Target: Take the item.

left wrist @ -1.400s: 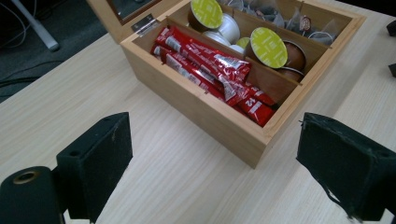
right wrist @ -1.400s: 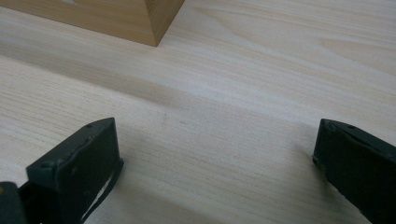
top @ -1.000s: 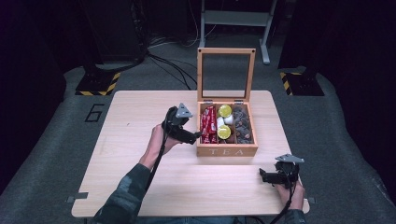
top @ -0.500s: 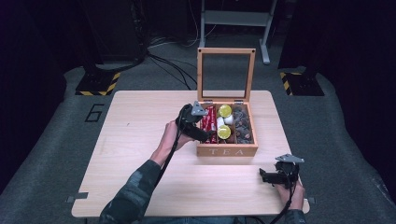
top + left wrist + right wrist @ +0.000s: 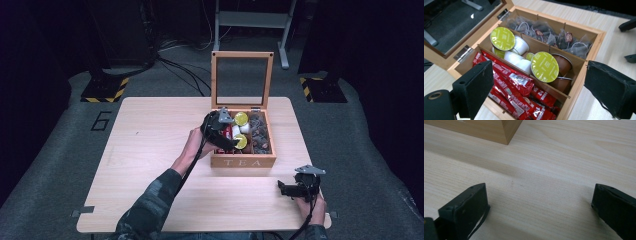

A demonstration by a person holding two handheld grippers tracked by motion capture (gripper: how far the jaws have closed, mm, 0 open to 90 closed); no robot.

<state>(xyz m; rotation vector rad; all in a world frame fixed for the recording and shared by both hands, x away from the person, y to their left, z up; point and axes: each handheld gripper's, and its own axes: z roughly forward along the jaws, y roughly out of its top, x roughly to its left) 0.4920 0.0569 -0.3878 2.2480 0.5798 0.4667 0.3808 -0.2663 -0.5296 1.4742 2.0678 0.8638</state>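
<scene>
An open wooden tea box [image 5: 243, 162] marked TEA stands right of the table's centre, its glass lid [image 5: 242, 79] upright. In the left gripper view its compartments hold red sachets [image 5: 514, 86], green-lidded capsules [image 5: 544, 66] with white cups, and dark tea bags [image 5: 541, 32]. My left gripper [image 5: 223, 134] hovers open over the box's left side, above the red sachets, with nothing between its jaws. My right gripper [image 5: 292, 189] rests open near the table's front right corner, low over bare wood [image 5: 536, 195], with the box's corner [image 5: 509, 131] ahead of it.
The light wooden table [image 5: 150, 145] has free room on its whole left half and in front of the box. Beyond the far edge lie cables [image 5: 175, 65], yellow-black striped feet [image 5: 105, 90] and a metal stand [image 5: 250, 20] on the grey floor.
My left gripper has moved right from beside the box to above its left compartments. The right gripper has stayed in place.
</scene>
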